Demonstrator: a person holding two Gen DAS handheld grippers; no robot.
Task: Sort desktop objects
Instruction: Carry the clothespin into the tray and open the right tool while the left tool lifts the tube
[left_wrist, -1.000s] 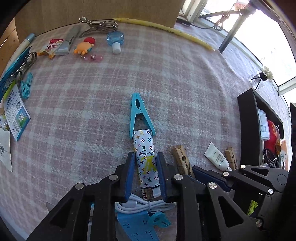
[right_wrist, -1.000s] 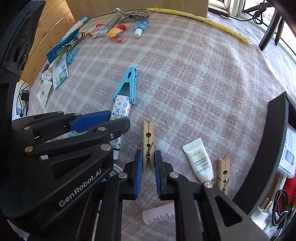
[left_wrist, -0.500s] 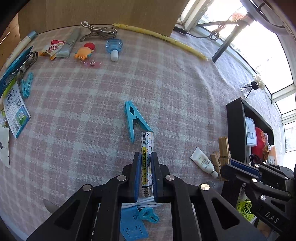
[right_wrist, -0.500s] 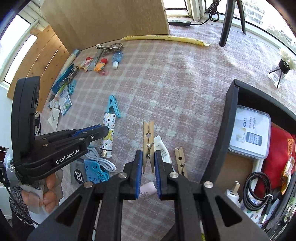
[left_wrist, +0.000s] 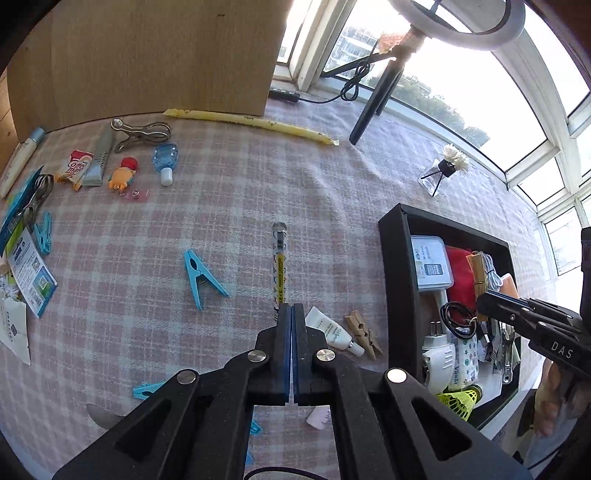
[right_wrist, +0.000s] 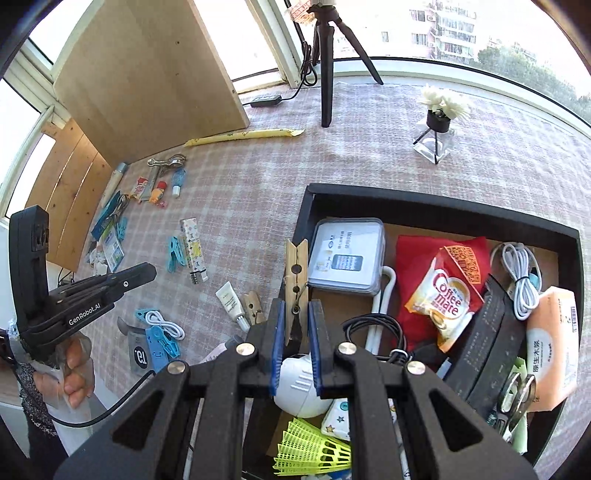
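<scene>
My left gripper (left_wrist: 291, 317) is shut on a flat patterned lighter (left_wrist: 279, 266), held edge-on above the pink checked cloth; the lighter also shows in the right wrist view (right_wrist: 193, 247). My right gripper (right_wrist: 295, 314) holds a wooden clothespin (right_wrist: 295, 269) between parted jaws, over the left rim of the black box (right_wrist: 439, 205). The box also shows in the left wrist view (left_wrist: 402, 295), with the right gripper (left_wrist: 480, 295) and the clothespin (left_wrist: 478, 271) above it. A blue clothespin (left_wrist: 201, 277), a white tube (left_wrist: 330, 330) and another wooden clothespin (left_wrist: 364, 334) lie on the cloth.
The box holds a clear case (right_wrist: 347, 254), a Coffee mate sachet (right_wrist: 448, 295), cables, a tissue pack (right_wrist: 552, 347) and a shuttlecock (right_wrist: 310, 448). Small items lie at the far left of the cloth (left_wrist: 122, 162). A tripod (right_wrist: 327, 62) and a flower vase (right_wrist: 437, 122) stand at the back.
Both grippers have lifted with their objects. The right gripper has carried the wooden clothespin right, over the black box. The left gripper has raised the lighter off the cloth.
</scene>
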